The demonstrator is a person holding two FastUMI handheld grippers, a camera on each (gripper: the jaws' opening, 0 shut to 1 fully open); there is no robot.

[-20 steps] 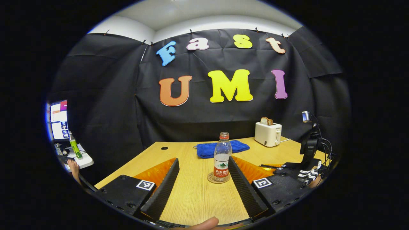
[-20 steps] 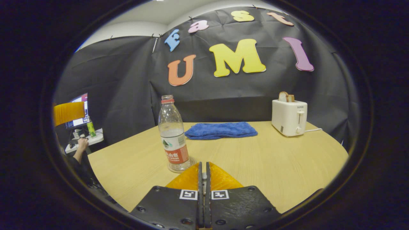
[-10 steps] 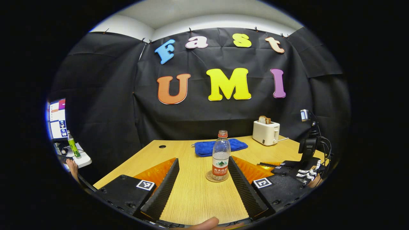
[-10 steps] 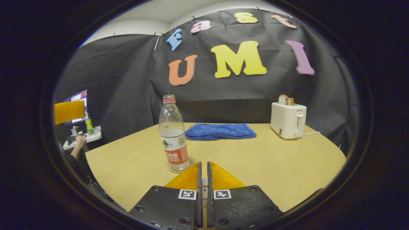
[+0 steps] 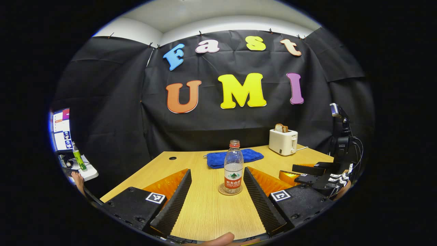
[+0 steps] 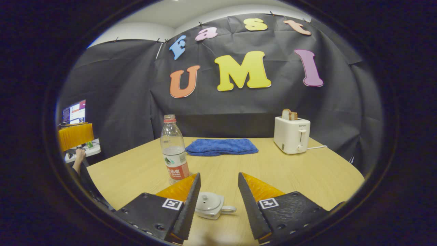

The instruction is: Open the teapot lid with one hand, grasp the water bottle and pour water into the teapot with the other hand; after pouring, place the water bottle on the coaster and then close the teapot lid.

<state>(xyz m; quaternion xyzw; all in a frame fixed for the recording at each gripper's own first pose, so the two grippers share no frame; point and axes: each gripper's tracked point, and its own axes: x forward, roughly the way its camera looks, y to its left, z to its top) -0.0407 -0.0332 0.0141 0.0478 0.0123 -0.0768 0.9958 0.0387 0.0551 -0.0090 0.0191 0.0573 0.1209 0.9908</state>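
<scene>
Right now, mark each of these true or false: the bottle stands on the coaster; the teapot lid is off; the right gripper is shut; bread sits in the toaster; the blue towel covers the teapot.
1. The water bottle stands upright on the coaster: true.
2. The lid is off the teapot: false, it sits on the pot.
3. The right gripper is shut: false, its fingers are spread, with the teapot between them.
4. Bread sits in the toaster: true.
5. The blue towel covers the teapot: false, it lies flat farther back.

— What sort of place is shown?
— A recording booth in a lab or office: black cloth (image 5: 112,112) is pinned up as walls around a wooden table (image 6: 300,174), and a lit monitor (image 5: 61,130) is seen on a side desk (image 5: 87,171).
</scene>
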